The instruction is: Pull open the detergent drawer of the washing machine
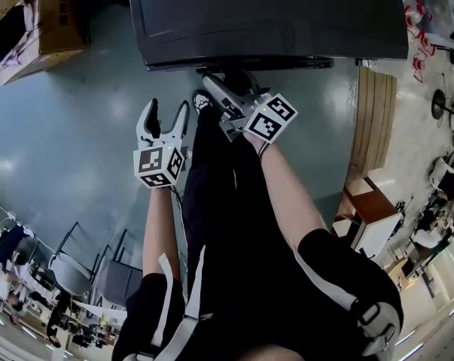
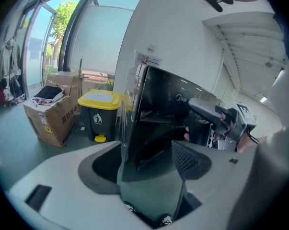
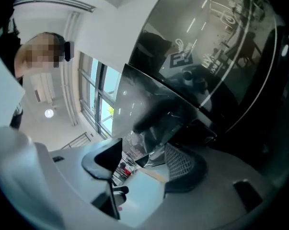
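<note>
A cardboard box (image 2: 51,114) stands on the floor far ahead of the left gripper (image 1: 169,111) and off to its left; just beside the box, nearer that gripper's centre line, is a dark bin with a yellow lid (image 2: 101,111); the left gripper itself hangs in front of the washing machine (image 1: 272,13) with its jaws spread apart and nothing between them, tips angled toward the machine's front but well short of it; seen along those jaws, the dark front panel of the machine rises straight ahead and the right gripper (image 1: 215,87) shows to the right, reaching in against the upper front; the right gripper is tucked under the machine's top edge, its marker cube (image 1: 272,117) trailing back toward the forearm; its jaws stand wide apart and the pads press on nothing; the detergent drawer (image 3: 173,116) shows as a dark form in the upper front just beyond and slightly above those jaw tips, close to them; whether a pad touches it, or how far out it sits, cannot be told; the glossy door glass (image 3: 216,56) curves up past the right-hand jaw
</note>
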